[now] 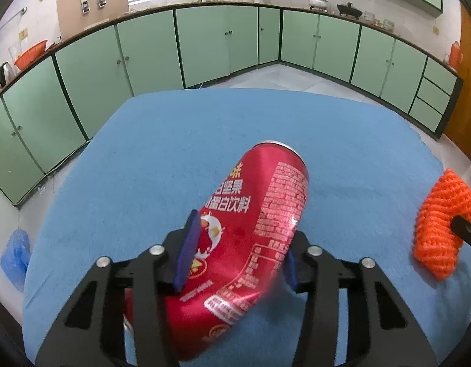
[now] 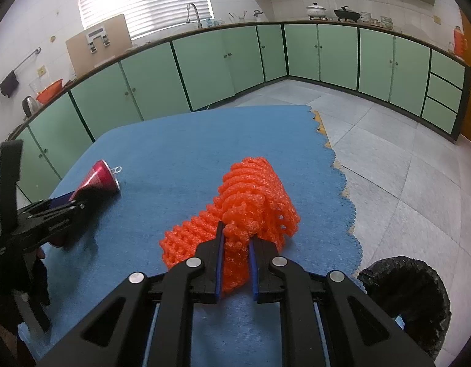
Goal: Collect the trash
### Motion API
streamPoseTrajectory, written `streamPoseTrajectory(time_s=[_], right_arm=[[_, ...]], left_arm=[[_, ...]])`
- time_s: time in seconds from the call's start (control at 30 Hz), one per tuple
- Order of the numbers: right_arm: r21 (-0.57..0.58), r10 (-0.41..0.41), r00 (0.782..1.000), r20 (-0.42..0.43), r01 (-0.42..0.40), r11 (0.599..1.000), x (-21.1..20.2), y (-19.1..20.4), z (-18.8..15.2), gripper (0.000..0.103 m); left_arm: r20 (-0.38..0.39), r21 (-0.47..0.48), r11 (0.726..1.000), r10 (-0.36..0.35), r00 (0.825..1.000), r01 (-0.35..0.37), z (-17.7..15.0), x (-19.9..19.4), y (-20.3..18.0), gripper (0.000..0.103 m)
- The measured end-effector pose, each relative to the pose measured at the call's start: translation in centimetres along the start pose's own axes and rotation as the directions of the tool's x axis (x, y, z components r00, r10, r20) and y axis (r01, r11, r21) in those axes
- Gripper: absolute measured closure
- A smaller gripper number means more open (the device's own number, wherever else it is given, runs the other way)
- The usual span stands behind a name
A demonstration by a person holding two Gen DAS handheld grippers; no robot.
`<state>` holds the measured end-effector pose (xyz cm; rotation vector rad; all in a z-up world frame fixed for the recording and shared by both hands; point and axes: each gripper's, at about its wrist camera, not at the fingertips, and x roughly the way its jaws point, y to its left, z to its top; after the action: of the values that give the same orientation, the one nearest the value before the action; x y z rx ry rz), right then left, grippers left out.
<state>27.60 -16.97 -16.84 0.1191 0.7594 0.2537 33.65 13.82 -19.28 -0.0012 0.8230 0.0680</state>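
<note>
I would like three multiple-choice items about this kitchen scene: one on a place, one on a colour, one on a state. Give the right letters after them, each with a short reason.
1. Where does the trash bin with the black bag stand?
A. on the blue cloth
B. on the floor by the table's near right corner
C. on the counter

2. What colour is the foam net?
A. orange
B. white
C. green

3. How does the red can lie?
A. upright on its base
B. on its side, between the left gripper's jaws
C. inside the bin

Answers:
1 B: the right wrist view shows it below the edge of the blue cloth.
2 A: it is bright orange in both views; the right gripper pinches it.
3 B: its top points away along the cloth.
</note>
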Motion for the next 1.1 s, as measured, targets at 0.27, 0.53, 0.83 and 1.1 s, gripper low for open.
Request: streamPoseTrajectory(time_s=[0.27,0.53,0.83,1.1], right_arm=[[-0.003,0.005,1.0,0.003,-0.005,1.0,-0.2,-0.2,0.1,0.09],[-0.012,0.026,0.999,0.025,-0.026,1.0,-1.2,-0.4,0.1,0.09],[-0.029,0.058,0.996,0.064,-0.056,0.998,-3.5,-0.4,0.3,0.09],[-0.042,0.063,0.99,0.125,-0.058,0.997,-7.2,-0.7,0.5,0.091]], left_arm=[[0.035,-0.106,0.993,-0.05,0.998,0.054,0.7,-1.1,2.4,0.086],[0.051,-0.232,0.95,-0.201,0.978,0.208,-0.1,-3.9,4.0,0.097],[0.039,-0.179,0.946,-0.267,0.963,0.27,-0.5,-5.9,-0.1,0.097],[0.062,-0.112,0.943,-0.306,0.95,0.312,0.2,-8.5,-3.3,0.097]])
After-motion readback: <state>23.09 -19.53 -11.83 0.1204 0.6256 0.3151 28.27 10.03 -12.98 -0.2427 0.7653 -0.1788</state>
